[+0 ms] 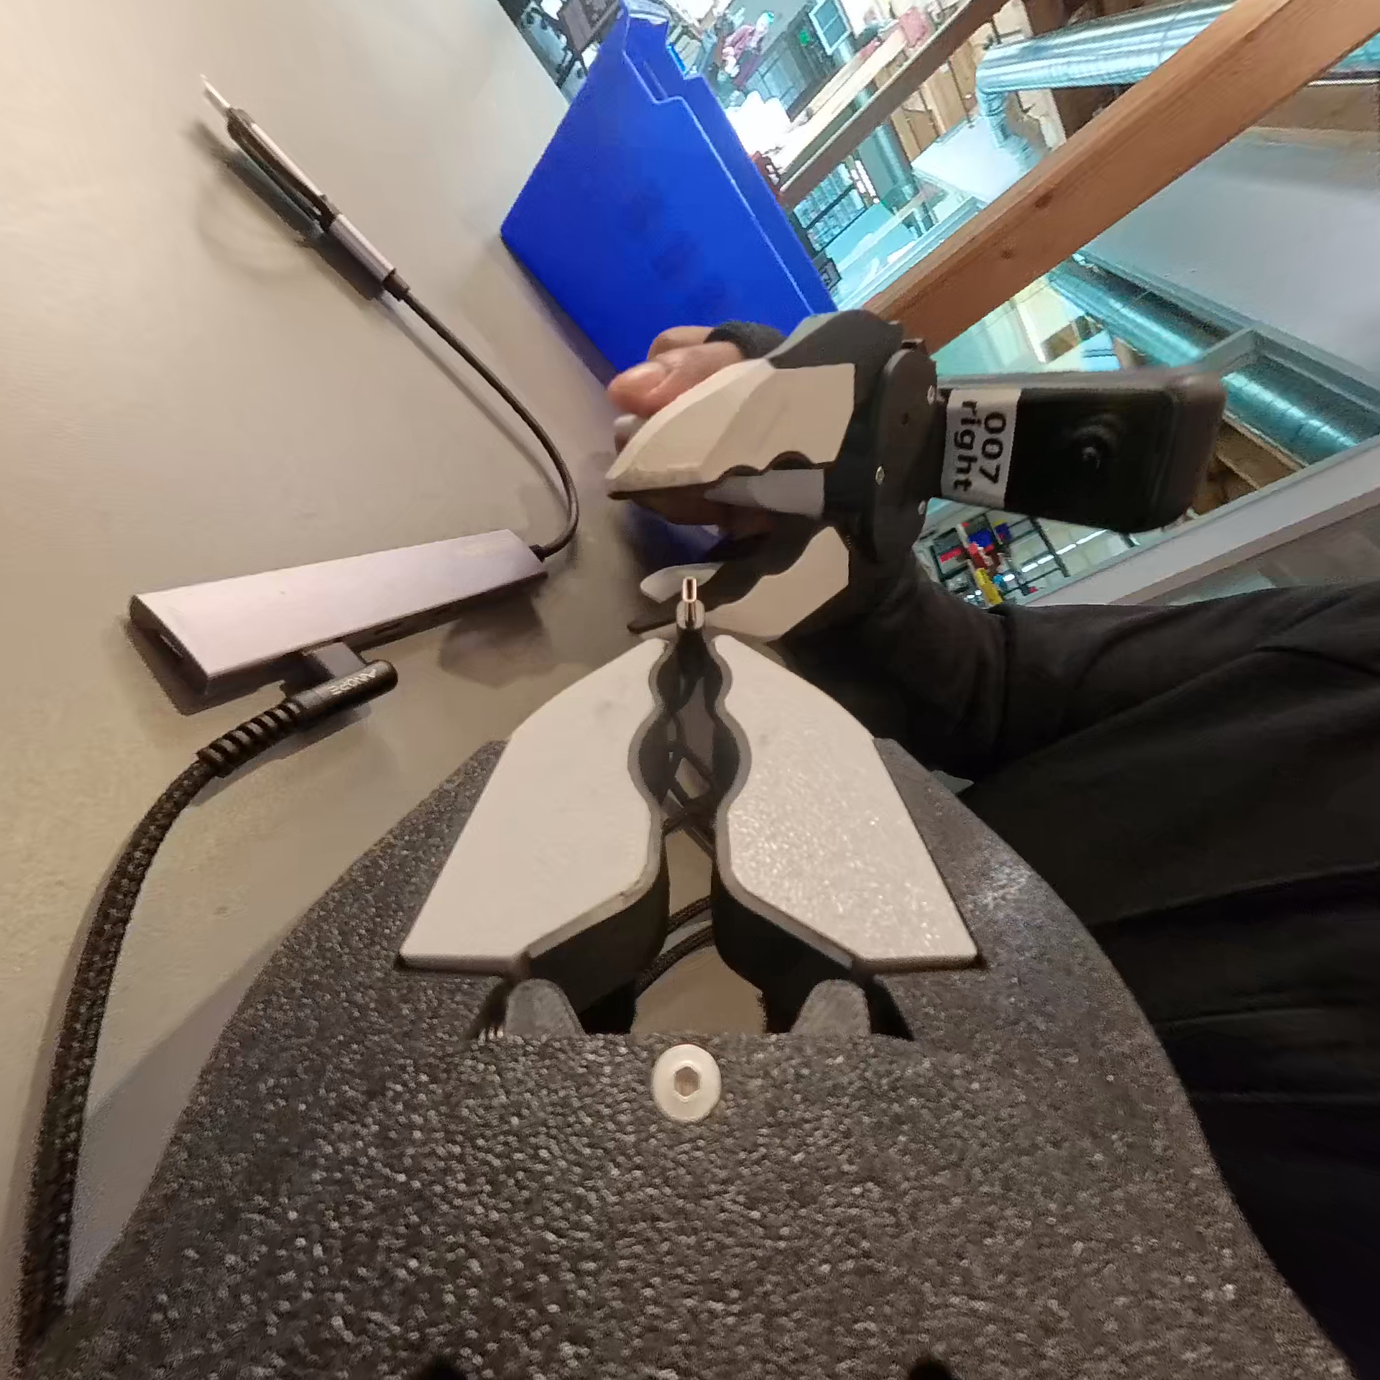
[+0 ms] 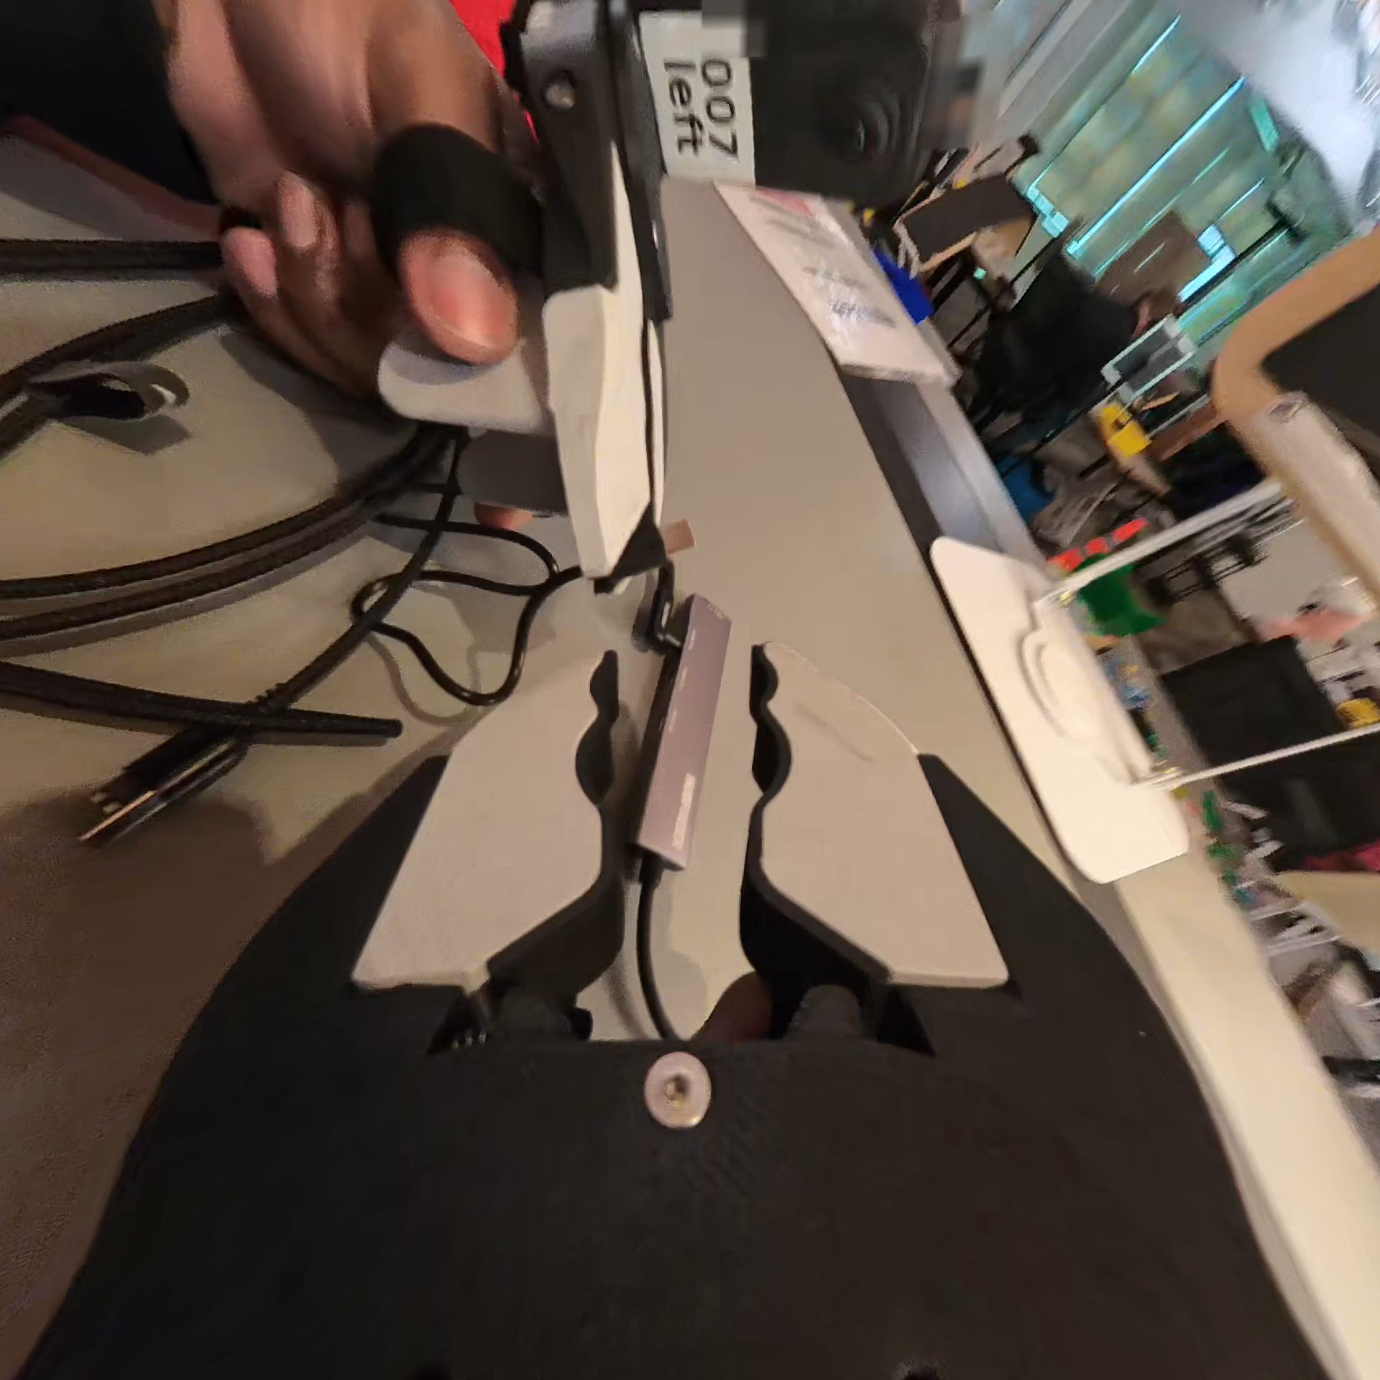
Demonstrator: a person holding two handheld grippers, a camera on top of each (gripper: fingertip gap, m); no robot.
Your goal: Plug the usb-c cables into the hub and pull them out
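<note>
On the grey table (image 1: 112,373) lies the slim grey hub (image 1: 336,597), with one braided cable (image 1: 112,896) plugged into its long side through an angled plug and a thin lead running from its end. Above the table, the left gripper (image 1: 687,642) is closed on a thin black cable, its metal USB-C plug (image 1: 687,597) sticking out past the fingertips, clear of the hub. The right gripper (image 2: 687,657) is spread wide and grips nothing; the hub (image 2: 683,747) shows between its fingers. A blue bin (image 1: 650,201) stands behind.
</note>
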